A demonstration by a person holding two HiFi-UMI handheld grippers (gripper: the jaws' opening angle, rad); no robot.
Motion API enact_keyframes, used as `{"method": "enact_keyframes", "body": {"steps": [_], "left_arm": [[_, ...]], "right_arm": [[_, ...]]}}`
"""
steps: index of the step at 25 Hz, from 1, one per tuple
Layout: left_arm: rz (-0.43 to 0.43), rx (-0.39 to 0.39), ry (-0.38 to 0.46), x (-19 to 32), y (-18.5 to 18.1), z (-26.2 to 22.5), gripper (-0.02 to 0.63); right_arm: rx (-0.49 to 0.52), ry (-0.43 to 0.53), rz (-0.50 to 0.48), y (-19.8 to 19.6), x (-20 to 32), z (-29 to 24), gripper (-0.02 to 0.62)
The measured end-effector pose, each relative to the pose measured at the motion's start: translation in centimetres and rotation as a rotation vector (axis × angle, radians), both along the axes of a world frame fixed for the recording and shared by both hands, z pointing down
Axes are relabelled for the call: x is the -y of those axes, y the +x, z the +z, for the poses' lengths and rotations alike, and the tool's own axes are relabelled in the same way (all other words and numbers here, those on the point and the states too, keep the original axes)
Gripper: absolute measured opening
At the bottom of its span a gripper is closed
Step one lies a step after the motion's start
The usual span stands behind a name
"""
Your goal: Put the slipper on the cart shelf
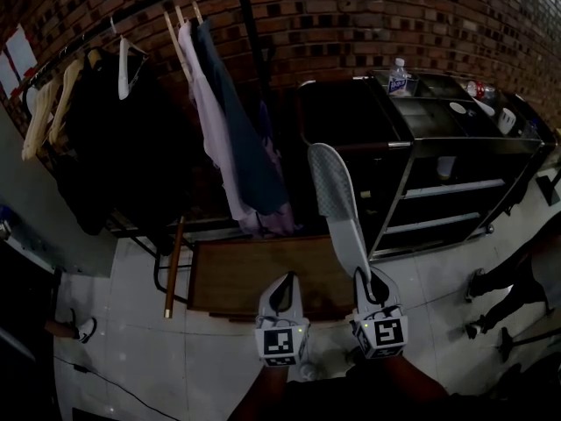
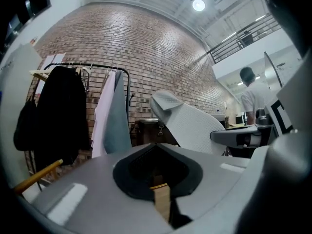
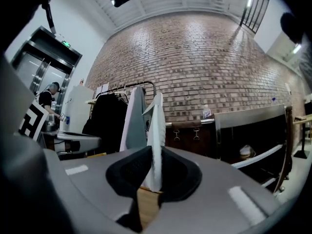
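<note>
Fingers [image 3: 179, 173] of right gripper [image 1: 363, 281] clamp slipper [image 1: 337, 202]; its near end hidden.

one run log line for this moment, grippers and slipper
right gripper: shut on slipper | left gripper: shut, empty | cart: ahead to the right | slipper: not yet on shelf

I see a white, finely dotted slipper [image 1: 337, 200], a black cart [image 1: 351, 112], a red-brown brick wall [image 1: 394, 16], a pale pink garment [image 1: 209, 121], a slate-blue garment [image 1: 244, 143].
</note>
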State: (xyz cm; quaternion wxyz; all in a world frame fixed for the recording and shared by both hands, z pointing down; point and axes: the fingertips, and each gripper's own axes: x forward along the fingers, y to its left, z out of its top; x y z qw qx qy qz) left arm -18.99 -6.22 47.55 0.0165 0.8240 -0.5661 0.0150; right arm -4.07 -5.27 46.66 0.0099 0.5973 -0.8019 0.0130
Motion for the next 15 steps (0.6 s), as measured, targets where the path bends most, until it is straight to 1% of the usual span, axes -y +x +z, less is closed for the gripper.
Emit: {"method": "enact_keyframes", "body": {"steps": [4,9,12,15], "left_arm": [[0.027,-0.029,0.033,-0.4,0.6,-0.9,0.015],[0.012,-0.034,0.057,-0.3,1.3,-1.7,0.017],[0.016,-0.025,0.04,-0.2,2.3,-1.1,0.017],[0.036,-0.023,0.021,-0.1,3.9,-0.3,0.017]], "right_arm": [[-0.022,0.014,-0.003,0.4,-0.2,0.0,0.049],[0.0,-0.001,-0.001,1.2,-0.4,-0.5,0.049],[0.011,-0.013,0.016,2.9,-0.6,0.1,0.049],[0.009,-0.048,0.046,5.4,-1.0,1.6,0.049]]}}
